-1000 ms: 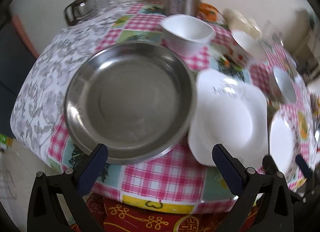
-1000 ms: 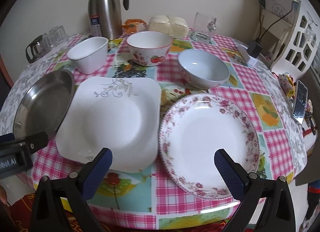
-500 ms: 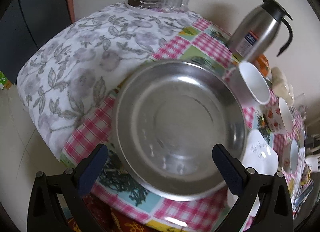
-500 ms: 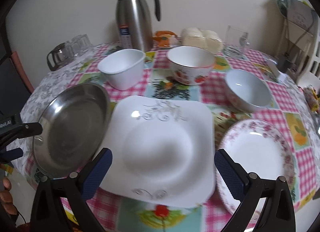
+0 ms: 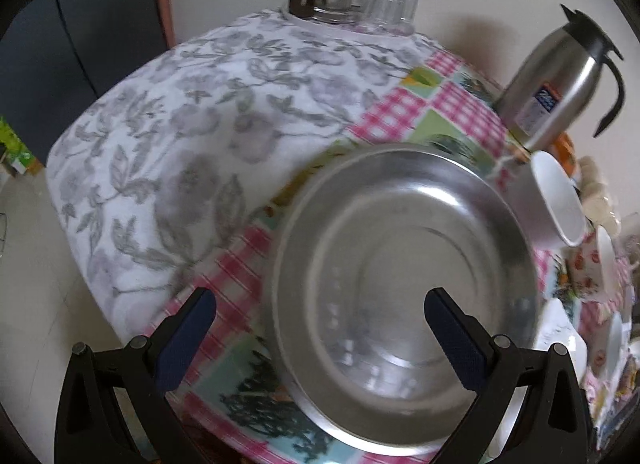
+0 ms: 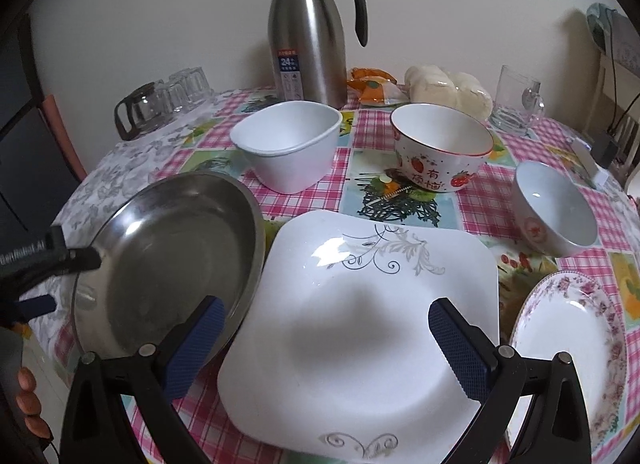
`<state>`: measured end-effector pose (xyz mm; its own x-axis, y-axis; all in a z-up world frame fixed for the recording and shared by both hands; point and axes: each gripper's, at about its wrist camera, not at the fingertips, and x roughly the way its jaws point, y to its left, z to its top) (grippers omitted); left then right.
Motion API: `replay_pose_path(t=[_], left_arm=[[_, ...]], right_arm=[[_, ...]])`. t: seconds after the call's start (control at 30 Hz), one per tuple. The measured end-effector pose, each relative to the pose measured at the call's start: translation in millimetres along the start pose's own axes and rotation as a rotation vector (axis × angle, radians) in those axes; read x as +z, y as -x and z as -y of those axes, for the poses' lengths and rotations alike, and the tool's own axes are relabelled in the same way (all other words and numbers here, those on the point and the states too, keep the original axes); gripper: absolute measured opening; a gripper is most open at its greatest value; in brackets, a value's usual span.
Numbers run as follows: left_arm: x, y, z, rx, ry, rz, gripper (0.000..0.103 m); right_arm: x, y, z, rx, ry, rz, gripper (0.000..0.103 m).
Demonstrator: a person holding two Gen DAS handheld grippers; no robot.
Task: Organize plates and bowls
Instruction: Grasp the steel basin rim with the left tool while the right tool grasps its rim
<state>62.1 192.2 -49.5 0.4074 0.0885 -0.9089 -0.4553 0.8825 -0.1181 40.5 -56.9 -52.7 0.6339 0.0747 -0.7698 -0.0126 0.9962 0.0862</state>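
Note:
A round steel plate (image 5: 404, 296) lies at the table's left edge; it also shows in the right wrist view (image 6: 168, 260). My left gripper (image 5: 320, 328) is open, its jaws astride the plate's near left rim. A white square plate (image 6: 360, 316) lies beside the steel plate. My right gripper (image 6: 326, 344) is open just above its near part. A floral round plate (image 6: 568, 348) lies to the right. Behind stand a white square bowl (image 6: 290, 144), a strawberry bowl (image 6: 440, 148) and a grey-blue bowl (image 6: 554, 208).
A steel thermos jug (image 6: 308, 36) stands at the back by the wall. A glass pot and tumblers (image 6: 164, 104) sit back left, a glass mug (image 6: 516, 104) and wrapped buns (image 6: 448, 92) back right. The left gripper's body (image 6: 40, 264) reaches in at the steel plate's left rim.
My left gripper swung left and closed in on the steel plate's rim. My right gripper moved left from the floral plate to over the white square plate.

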Motion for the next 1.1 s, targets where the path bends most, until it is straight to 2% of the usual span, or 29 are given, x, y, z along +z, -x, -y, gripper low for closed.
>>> replay_pose_path(t=[0.27,0.37,0.5,0.57,0.63,0.73,0.87,1.1], left_arm=[[0.7,-31.6,-15.8,0.051,0.046,-0.1,0.103],[-0.2,-36.4,-18.9,0.03,0.054,-0.117,0.1],[-1.6,-41.4,-16.1,0.028,0.026,-0.134,0.068],[-1.9,-40.2,-16.0,0.034,0.03,-0.125,0.058],[-1.4,-40.0,-16.9,0.016,0.048,-0.116,0.041],[-2.5,-41.3,-21.2,0.019,0.066,-0.113,0.024],[-3.9,-37.6,-32.9,-0.028,0.12,-0.106,0.019],[-4.5,-30.3,-51.4,-0.001,0.171,-0.101,0.018]], right_arm=[[3.8,-9.3,-11.5,0.011,0.034,-0.002,0.103],[2.7,-11.1,-16.0,0.02,0.046,-0.005,0.103],[1.9,-10.3,-20.9,0.02,0.067,-0.003,0.103],[1.3,-9.3,-21.6,0.018,0.074,0.0,0.103],[1.3,-8.5,-22.4,0.02,0.078,0.0,0.102],[0.8,-8.8,-24.4,0.024,0.086,-0.003,0.1],[0.0,-9.4,-27.1,0.024,0.098,-0.005,0.1],[0.4,-11.8,-33.3,0.081,0.095,-0.011,0.094]])
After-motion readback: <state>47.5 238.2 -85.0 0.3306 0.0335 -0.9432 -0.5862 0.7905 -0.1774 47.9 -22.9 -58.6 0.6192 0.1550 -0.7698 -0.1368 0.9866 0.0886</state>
